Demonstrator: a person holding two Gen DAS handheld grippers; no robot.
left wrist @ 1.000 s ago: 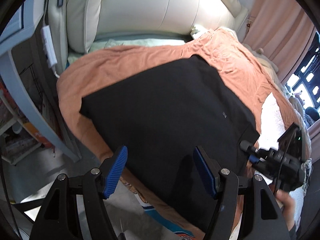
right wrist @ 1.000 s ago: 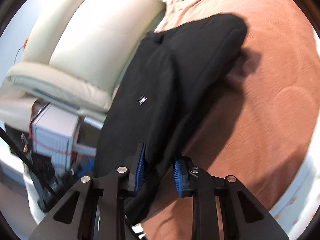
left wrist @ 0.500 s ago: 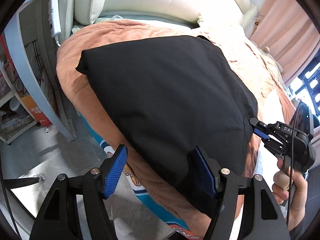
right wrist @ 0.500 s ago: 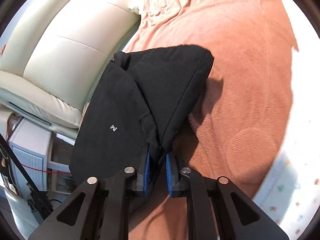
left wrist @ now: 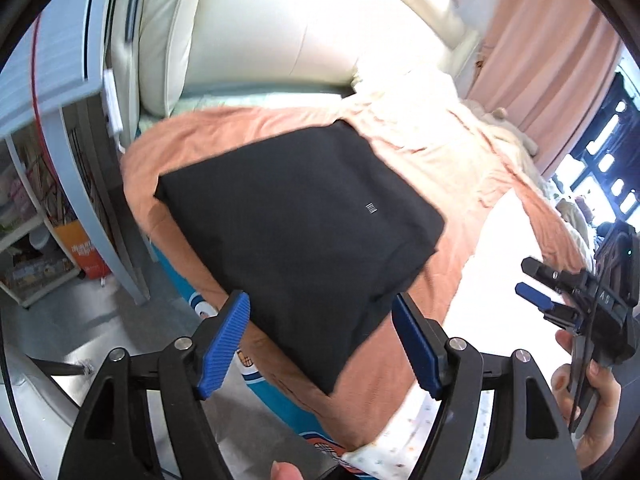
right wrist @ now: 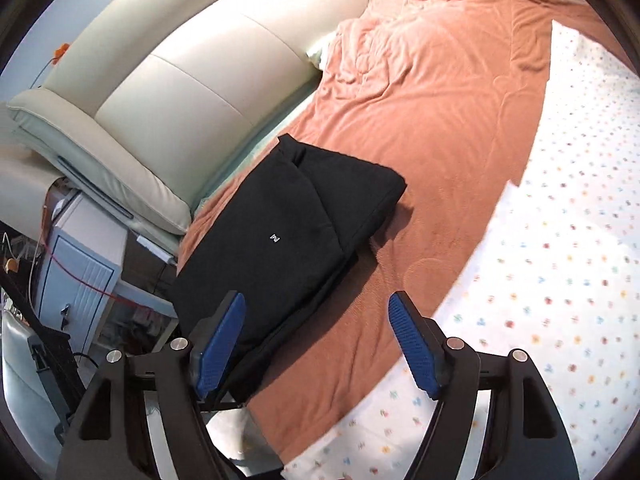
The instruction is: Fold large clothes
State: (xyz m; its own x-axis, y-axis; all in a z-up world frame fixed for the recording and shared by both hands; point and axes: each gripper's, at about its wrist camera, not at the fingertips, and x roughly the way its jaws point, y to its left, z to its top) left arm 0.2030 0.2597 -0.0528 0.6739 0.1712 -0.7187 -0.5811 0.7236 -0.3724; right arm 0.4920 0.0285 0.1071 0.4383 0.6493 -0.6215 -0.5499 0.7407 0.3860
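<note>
A black garment (left wrist: pixel 296 232) lies folded into a flat rectangle on the orange blanket (left wrist: pixel 460 168) at the bed's corner; a small white logo faces up. It also shows in the right wrist view (right wrist: pixel 292 240). My left gripper (left wrist: pixel 320 340) is open and empty, just above the garment's near edge. My right gripper (right wrist: pixel 316 344) is open and empty, above the garment's near end and the orange blanket (right wrist: pixel 432 120). The right gripper also shows at the right of the left wrist view (left wrist: pixel 540 284), clear of the garment.
A cream padded headboard (left wrist: pixel 280 28) stands behind the bed. A pale blue nightstand (right wrist: pixel 80 264) with a red cord sits beside it. A white dotted sheet (right wrist: pixel 560 260) covers the bed's right part. Pink curtains (left wrist: pixel 540 60) hang at the far right.
My right gripper has opened and let go of the garment's edge, then pulled back. The garment now lies flat, folded. My left gripper stayed open and drew back a little.
</note>
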